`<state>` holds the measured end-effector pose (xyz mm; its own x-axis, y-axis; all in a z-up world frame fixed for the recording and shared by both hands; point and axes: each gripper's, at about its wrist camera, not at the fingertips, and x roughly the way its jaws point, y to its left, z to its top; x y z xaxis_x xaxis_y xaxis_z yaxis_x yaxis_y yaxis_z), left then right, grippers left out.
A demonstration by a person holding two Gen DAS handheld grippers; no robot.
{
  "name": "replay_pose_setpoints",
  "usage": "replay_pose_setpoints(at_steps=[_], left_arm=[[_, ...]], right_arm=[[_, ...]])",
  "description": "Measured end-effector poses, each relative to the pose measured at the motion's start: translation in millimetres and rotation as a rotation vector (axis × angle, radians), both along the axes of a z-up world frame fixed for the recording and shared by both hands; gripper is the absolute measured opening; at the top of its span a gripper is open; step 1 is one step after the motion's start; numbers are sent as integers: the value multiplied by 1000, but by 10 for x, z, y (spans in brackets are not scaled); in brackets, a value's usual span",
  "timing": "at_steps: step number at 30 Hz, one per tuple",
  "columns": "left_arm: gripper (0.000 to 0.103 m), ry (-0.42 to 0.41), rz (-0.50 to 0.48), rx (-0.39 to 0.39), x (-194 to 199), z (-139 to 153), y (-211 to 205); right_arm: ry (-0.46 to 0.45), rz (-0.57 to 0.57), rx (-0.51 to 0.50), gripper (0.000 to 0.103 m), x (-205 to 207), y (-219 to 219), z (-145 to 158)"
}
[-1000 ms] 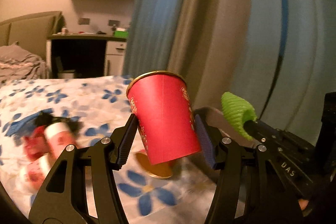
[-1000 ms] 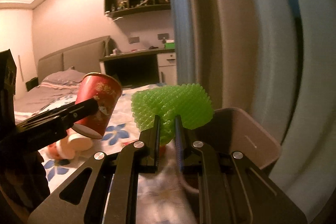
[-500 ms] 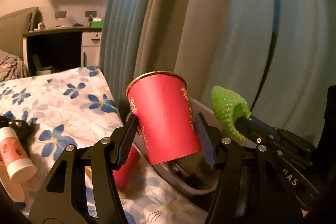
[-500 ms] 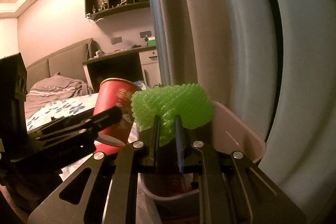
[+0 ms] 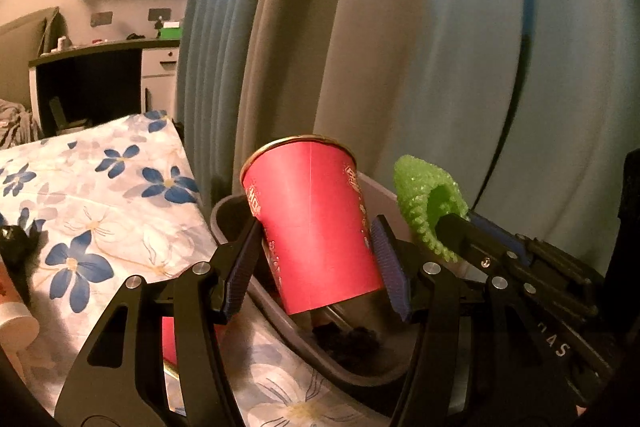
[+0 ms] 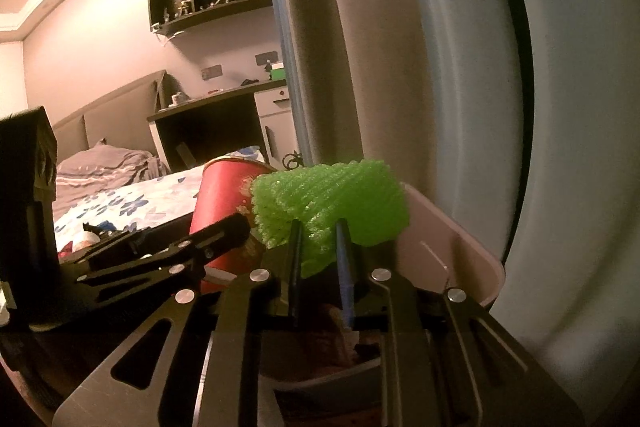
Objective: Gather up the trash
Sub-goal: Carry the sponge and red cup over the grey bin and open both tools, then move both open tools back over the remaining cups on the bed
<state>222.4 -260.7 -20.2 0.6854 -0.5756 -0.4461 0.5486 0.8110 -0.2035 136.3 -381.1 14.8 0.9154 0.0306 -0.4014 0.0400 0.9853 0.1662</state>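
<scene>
My left gripper [image 5: 316, 247] is shut on a red paper cup [image 5: 308, 195], held upright and slightly tilted over a grey bin [image 5: 280, 311] beside the bed. Dark scraps lie in the bin's bottom. To its right, my right gripper [image 6: 318, 231] has a green foam net [image 6: 340, 199] between its fingers above the same bin [image 6: 452, 239]; its jaws are opening, and the net still sits pinched between the pads. The net [image 5: 420, 195] also shows in the left wrist view, and the cup [image 6: 220, 195] in the right wrist view.
A floral bedsheet [image 5: 100, 195] runs left of the bin. On it lie another red cup [image 5: 170, 343] under my left gripper, a small white bottle [image 5: 12, 323] and a black object [image 5: 16, 243]. Blue and beige curtains [image 5: 360, 47] hang close behind. A desk [image 6: 208, 111] stands far back.
Both grippers have swung right, away from the bed, and now hang over the grey bin. The cup and the green net stay in their grips.
</scene>
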Motion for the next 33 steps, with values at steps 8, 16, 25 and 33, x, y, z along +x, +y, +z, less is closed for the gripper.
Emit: replay_pose_setpoints(at_steps=[8,16,25,33], left_arm=[[57,34,-21,5,52,-89,-97],[58,70,-39,17,95,-189,-176],[81,101,-24,9,64,-215,-126],[93,46,104,21,-170,-76,227]], right_arm=[[8,-10,37,20,64,-74,-53],[10,-31,64,32,38,-204,-92],[-31,-81,44,45,-154,-266,-35],[-53,-73,9,68,-297,-93,10]])
